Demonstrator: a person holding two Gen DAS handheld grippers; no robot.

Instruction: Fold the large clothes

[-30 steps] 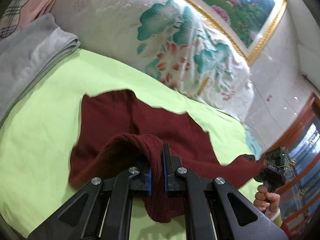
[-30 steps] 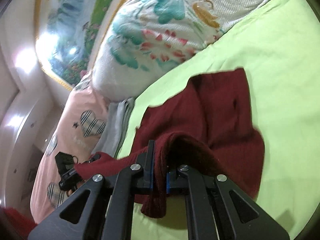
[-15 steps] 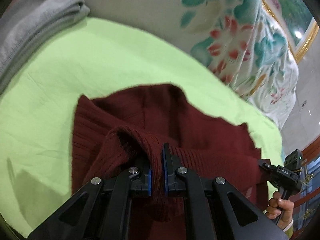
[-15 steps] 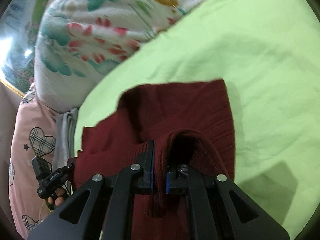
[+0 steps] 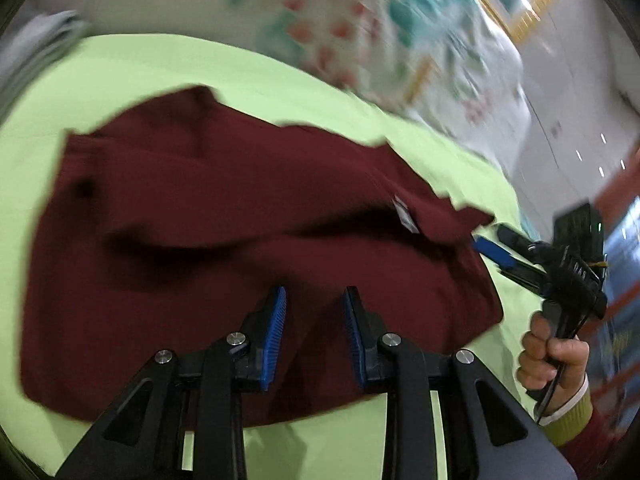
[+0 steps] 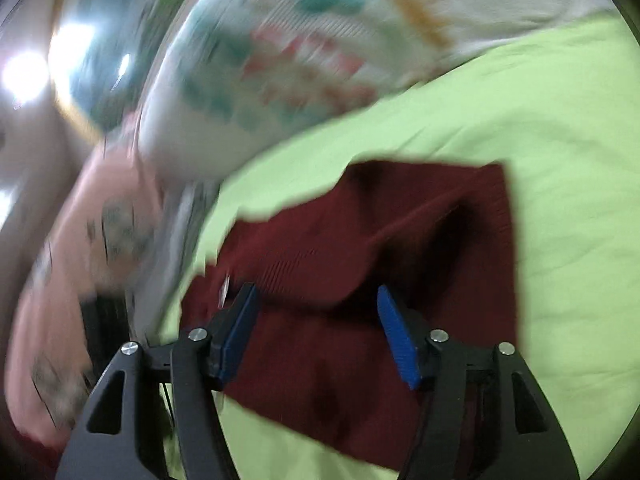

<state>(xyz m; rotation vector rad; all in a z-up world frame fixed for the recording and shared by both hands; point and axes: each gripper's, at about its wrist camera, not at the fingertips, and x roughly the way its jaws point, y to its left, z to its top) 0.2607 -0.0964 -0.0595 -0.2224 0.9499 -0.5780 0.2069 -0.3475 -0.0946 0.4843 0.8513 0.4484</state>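
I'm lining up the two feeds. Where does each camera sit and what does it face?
Left wrist: behind the left claw, facing the maroon garment on the green sheet; right claw and a hand show.
Right wrist: behind the right claw, facing the same garment.
Shared: garment, sheet, floral bedding.

No text can be read for certain. The right hand-held gripper [image 5: 486, 246] carries pale markings on its black body, perhaps letters, too blurred to make out. The small white tag [image 5: 405, 216] on the dark red garment [image 5: 224, 216] is equally illegible.
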